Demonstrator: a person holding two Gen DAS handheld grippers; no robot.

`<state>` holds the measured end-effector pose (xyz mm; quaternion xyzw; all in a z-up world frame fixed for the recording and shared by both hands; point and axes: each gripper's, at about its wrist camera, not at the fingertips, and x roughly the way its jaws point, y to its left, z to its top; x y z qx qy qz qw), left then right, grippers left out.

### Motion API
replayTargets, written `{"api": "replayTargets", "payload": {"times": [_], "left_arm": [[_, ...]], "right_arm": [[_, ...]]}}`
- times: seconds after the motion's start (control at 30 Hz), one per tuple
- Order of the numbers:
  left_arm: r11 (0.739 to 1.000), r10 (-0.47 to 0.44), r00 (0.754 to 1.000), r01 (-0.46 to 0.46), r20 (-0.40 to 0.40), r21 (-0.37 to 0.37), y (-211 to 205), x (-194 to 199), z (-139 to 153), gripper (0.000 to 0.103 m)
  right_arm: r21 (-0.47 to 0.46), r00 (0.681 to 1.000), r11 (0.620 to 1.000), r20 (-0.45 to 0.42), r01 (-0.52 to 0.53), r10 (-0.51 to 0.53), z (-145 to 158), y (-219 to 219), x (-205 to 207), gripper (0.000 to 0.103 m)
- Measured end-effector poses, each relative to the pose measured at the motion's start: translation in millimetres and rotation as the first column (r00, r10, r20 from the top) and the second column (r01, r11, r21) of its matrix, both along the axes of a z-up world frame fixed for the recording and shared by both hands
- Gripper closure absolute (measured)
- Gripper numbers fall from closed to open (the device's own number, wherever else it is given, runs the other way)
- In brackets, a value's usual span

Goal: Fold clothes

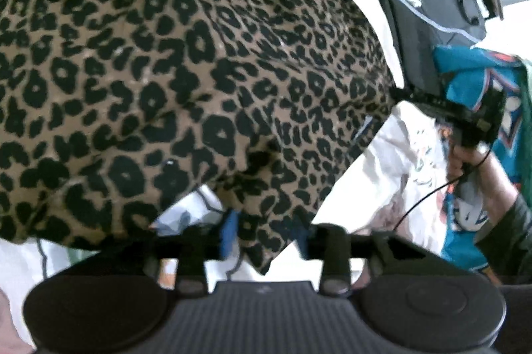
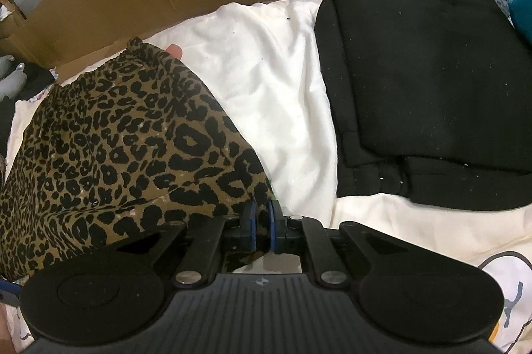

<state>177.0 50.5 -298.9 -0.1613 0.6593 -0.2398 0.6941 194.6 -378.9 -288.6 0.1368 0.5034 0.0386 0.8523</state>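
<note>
On the white sheet (image 2: 266, 81), both grippers' fingers (image 2: 254, 222) pinch the leopard-print garment (image 2: 116, 147).

No text, label, brand or number could be read in either view. The white sheet (image 2: 508, 287) carried only printed figures at its edge, and the teal garment (image 1: 478, 88) bore an orange and white graphic too blurred to make out as letters.
</note>
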Motion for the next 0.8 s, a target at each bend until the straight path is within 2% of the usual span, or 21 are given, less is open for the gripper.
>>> {"api": "replayTargets", "payload": {"times": [0.13,0.23,0.3,0.4,0.47,0.53,0.63,0.8], "left_arm": [[0.999,0.019,0.999,-0.016,-0.051,0.051,-10,-2,-16,0.062],[0.996,0.044,0.997,-0.039,-0.059,0.084,-12,-3,-23,0.073],[0.996,0.06,0.996,-0.055,-0.063,0.077,-12,-2,-25,0.088],[0.995,0.053,0.998,-0.049,-0.045,0.082,-11,-2,-20,0.091],[0.995,0.055,0.998,-0.052,-0.04,0.083,-8,-5,-17,0.094],[0.995,0.05,0.998,-0.046,-0.042,0.088,-6,-7,-14,0.095],[0.995,0.04,0.999,-0.037,-0.034,0.093,-3,-8,-8,0.096],[0.995,0.037,0.999,-0.035,-0.028,0.092,5,-13,-1,0.098]], "right_arm": [[0.014,1.0,1.0,0.004,0.013,-0.013,-2,-2,-2,0.092],[0.02,1.0,1.0,-0.001,0.018,-0.018,-4,-1,-3,0.071],[0.02,1.0,1.0,-0.005,0.02,-0.02,-6,3,-2,0.071],[-0.011,1.0,1.0,-0.017,0.022,-0.022,-10,10,-1,0.071],[-0.028,0.999,0.999,-0.024,0.023,-0.023,-12,14,1,0.076],[-0.049,0.999,0.999,-0.028,0.022,-0.024,-13,16,1,0.086],[-0.073,0.999,0.997,-0.032,0.023,-0.025,-13,17,1,0.096],[-0.072,0.998,0.996,-0.023,0.05,-0.052,-7,11,-1,0.1]]}}
